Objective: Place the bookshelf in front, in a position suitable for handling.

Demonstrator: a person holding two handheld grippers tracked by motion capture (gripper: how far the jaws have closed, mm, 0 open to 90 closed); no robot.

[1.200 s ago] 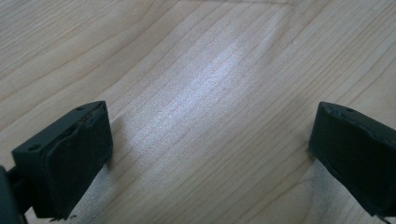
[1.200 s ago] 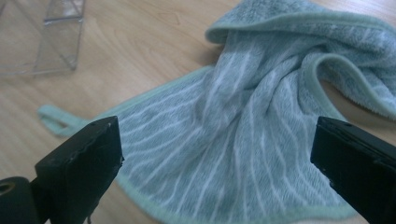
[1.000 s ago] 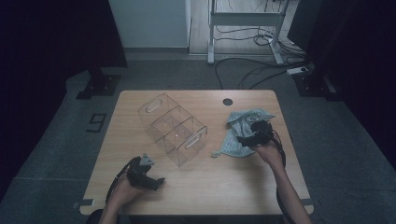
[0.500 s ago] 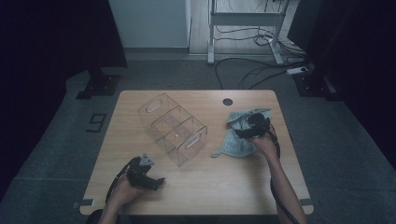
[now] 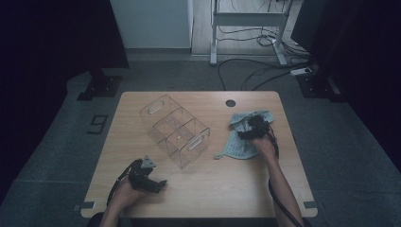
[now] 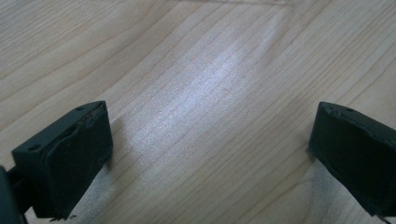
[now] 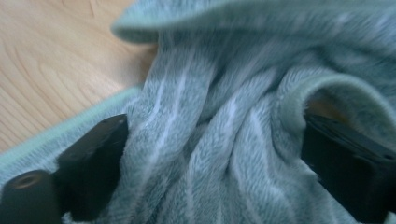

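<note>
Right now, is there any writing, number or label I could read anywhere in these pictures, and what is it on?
"9": a pale figure that reads like a nine, on a dark plate lying on the grey floor left of the table. It could also be a six seen from the other side.
No readable text on the green towel, the clear plastic organiser or either hand-held gripper.
</note>
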